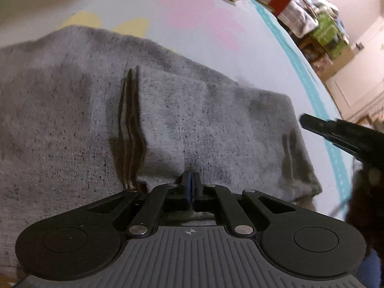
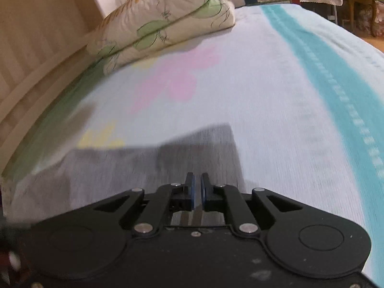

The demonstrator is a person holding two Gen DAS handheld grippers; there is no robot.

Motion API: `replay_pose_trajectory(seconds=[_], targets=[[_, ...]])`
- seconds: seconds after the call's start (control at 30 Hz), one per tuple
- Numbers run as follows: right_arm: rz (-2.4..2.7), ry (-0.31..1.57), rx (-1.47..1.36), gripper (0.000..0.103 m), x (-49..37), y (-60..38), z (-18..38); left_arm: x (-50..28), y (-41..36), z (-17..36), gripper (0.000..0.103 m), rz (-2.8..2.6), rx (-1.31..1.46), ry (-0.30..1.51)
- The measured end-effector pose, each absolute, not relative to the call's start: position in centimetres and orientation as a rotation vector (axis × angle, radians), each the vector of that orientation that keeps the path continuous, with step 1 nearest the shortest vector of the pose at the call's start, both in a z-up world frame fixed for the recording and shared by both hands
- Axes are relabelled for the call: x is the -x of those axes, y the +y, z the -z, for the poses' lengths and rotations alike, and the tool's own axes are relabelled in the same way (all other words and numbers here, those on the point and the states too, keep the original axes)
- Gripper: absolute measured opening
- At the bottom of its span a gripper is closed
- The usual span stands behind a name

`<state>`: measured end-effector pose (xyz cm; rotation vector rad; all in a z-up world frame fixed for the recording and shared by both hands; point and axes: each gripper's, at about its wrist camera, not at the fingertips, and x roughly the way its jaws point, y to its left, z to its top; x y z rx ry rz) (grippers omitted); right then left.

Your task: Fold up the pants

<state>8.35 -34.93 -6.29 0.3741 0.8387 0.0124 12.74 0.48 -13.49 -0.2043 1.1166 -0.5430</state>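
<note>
Grey speckled pants [image 1: 204, 120] lie folded on the bed, with a dark double stripe [image 1: 130, 124] running along one fold. My left gripper [image 1: 191, 180] is low over the middle of them, jaws shut, and the cloth puckers into a crease right at the tips. Past the pants' right edge, my right gripper [image 1: 303, 121] hangs over the sheet with no cloth hanging from it. In the right wrist view the right gripper [image 2: 197, 182] shows only a thin slit between its blue pads. The pants [image 2: 192, 148] lie blurred beneath it, one corner pointing away.
The bed sheet [image 2: 264, 96] is pale with pink and yellow patches and a teal band [image 2: 336, 84] near its right edge. Folded floral bedding [image 2: 168, 21] sits at the far end by the headboard. Boxes and bags [image 1: 324, 28] stand beyond the bed.
</note>
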Motion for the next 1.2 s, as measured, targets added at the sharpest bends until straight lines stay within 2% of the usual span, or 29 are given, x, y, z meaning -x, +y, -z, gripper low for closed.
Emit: replay_pose_trajectory(seconds=[0.17,0.2,0.3,0.5,0.73,0.8,0.97,1.13,1.2], targets=[[0.034,0.888,-0.373,0.009,-12.3,-36.0,8.3,-11.5,2.1,13.8,0.003,0.553,0.283,1.081],[0.047,0.915,-0.360,0.000,-12.7,-36.2,8.8,-11.4,2.3,13.9,0.003,0.553,0.295,1.076],[0.044,0.911,-0.409,0.000,-12.9,-37.1,9.5,-10.8,3.0,13.5,0.002,0.552,0.303,1.068],[0.011,0.909,-0.390,0.000,-12.3,-37.8,9.6,-9.0,3.0,10.8,0.003,0.482,-0.017,0.983],[0.032,0.897,-0.362,0.000,-12.7,-36.5,8.8,-9.0,6.2,10.3,0.004,0.358,-0.025,1.021],[0.015,0.857,-0.301,0.012,-11.5,-35.2,7.4,-8.7,7.2,10.0,0.004,0.334,0.019,1.024],[-0.105,0.849,-0.219,0.012,-6.6,-31.7,5.6,-7.5,7.4,10.3,0.004,0.318,0.022,1.010],[-0.145,0.967,-0.149,0.012,-2.4,-28.6,7.9,-6.7,7.0,10.7,0.005,0.332,-0.040,0.970],[-0.130,0.928,-0.128,0.011,-1.3,-28.1,8.0,-6.6,6.9,10.7,0.005,0.339,-0.054,0.962]])
